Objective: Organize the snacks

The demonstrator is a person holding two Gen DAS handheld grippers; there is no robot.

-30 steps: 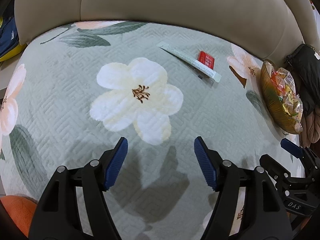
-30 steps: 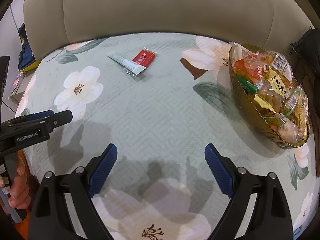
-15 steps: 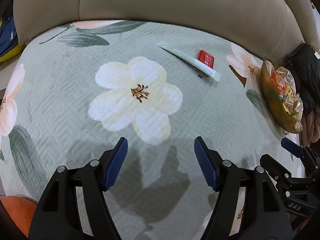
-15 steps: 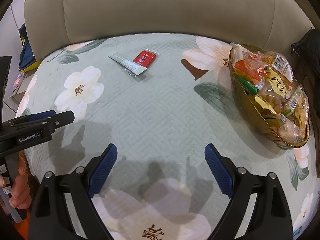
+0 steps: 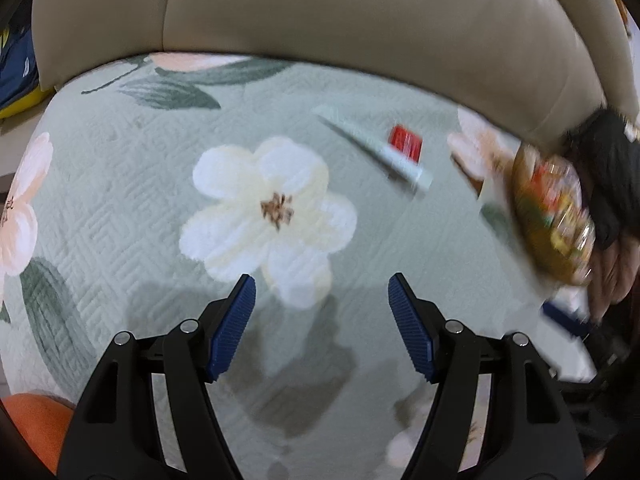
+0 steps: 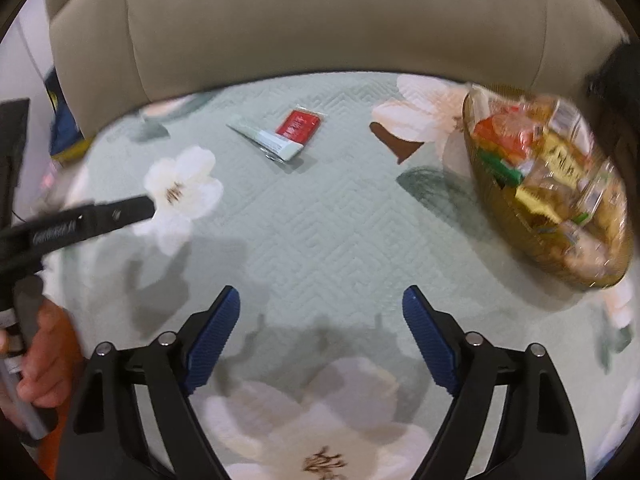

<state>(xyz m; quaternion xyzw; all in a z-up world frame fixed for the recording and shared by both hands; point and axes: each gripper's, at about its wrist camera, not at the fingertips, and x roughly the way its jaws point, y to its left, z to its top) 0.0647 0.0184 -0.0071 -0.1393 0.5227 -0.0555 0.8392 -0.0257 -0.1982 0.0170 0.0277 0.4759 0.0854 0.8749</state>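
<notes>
Reaching toward the two loose snacks seems to be the step we have in hand. Our left gripper (image 5: 322, 312) and our right gripper (image 6: 322, 330) are both spread wide with nothing between the blue pads, and both hang above the flowered quilt (image 6: 340, 216).

The red packet (image 6: 299, 125) and the pale long sachet (image 6: 266, 140) lie together on the far part of the quilt, close to the beige sofa back (image 6: 320, 28). They touch or overlap at one end; we cannot tell which. The amber bowl (image 6: 516, 216), already full of wrapped snacks, sits at the right side, well apart from them.

To do this well, we think one gripper should go to one snack only. The right one looks better placed, since the bowl is on its side. Both packets are thin and flat on soft cloth, so we should come low, press the pads lightly into the quilt beside the edges, and close across the short width. The left view is blurred, so we would steady our hands before closing.
</notes>
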